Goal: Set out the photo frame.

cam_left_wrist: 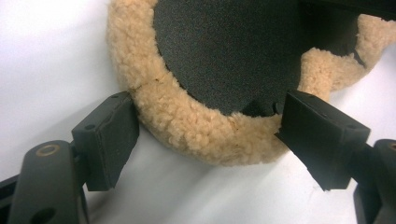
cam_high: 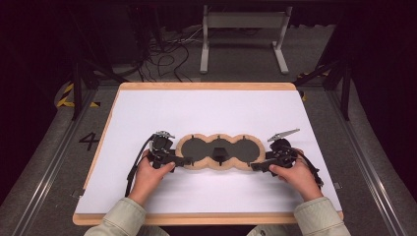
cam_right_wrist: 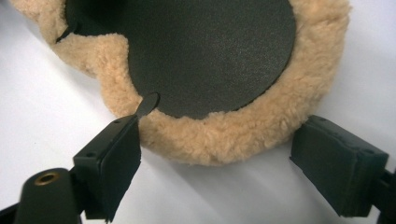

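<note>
White table (cam_high: pixel 206 110) lies bare beyond the fleece-rimmed pad (cam_high: pixel 218 166), which alone blocks the middle between both grippers.

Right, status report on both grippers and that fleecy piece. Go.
Left gripper open, straddling the tan fleece-edged, three-lobed black pad at its left end. Right gripper open at the right end. White table around it unobstructed.

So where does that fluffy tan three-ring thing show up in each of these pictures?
High view: the fleece piece lies mid-table between both grippers.
Left gripper view: its end lobe fills the top, between the jaws.
Right gripper view: its other end lobe lies between the jaws.
Shared landmark: the white table surface.
</note>
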